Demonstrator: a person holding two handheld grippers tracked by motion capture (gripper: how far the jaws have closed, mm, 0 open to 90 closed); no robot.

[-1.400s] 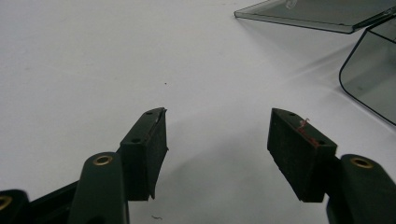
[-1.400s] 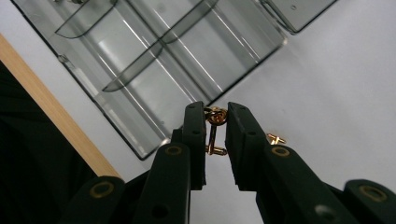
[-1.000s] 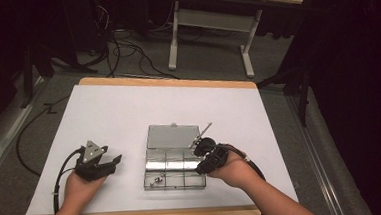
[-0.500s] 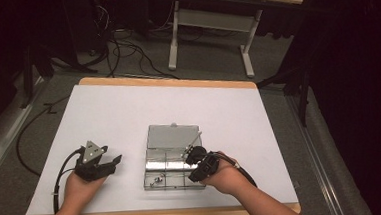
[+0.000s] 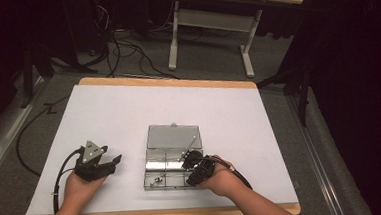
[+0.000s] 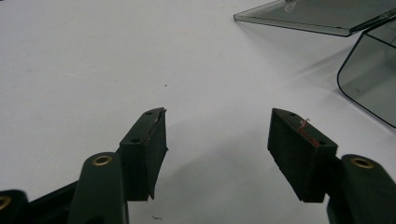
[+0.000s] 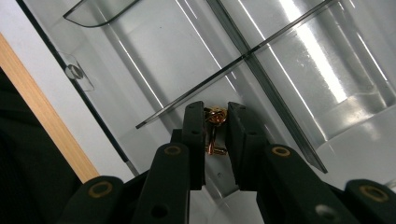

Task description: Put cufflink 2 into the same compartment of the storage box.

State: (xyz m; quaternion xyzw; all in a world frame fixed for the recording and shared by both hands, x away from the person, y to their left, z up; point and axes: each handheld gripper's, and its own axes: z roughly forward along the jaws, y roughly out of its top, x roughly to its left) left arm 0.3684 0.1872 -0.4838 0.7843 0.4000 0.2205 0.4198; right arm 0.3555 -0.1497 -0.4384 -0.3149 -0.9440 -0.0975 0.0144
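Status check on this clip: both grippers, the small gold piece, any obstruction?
Left gripper open, idle on the table. Right gripper shut on the gold piece, low in the clear box. Divider walls close by.

Room dim, dark at edges; tabletop point(image 5: 129, 121) brightly lit from above. Glare streaks on clear box point(image 7: 322, 70). Near tongs point(image 7: 215, 135) blurred.

Small gold-coloured piece point(image 7: 215, 133) between the right gripper point(image 7: 215, 122) fingers point(image 7: 194, 135): lower part is disappearing behind the fingers, its kind too small to tell. Clear compartment box point(image 7: 289, 60) is running off the picture's top and right edges beyond the fingertips. Beyond the left gripper point(image 6: 217, 128) fingers, the box lid point(image 6: 317, 16) is being cut by the upper edge. From above, the box's contents point(image 5: 158, 179) are too small to identify.
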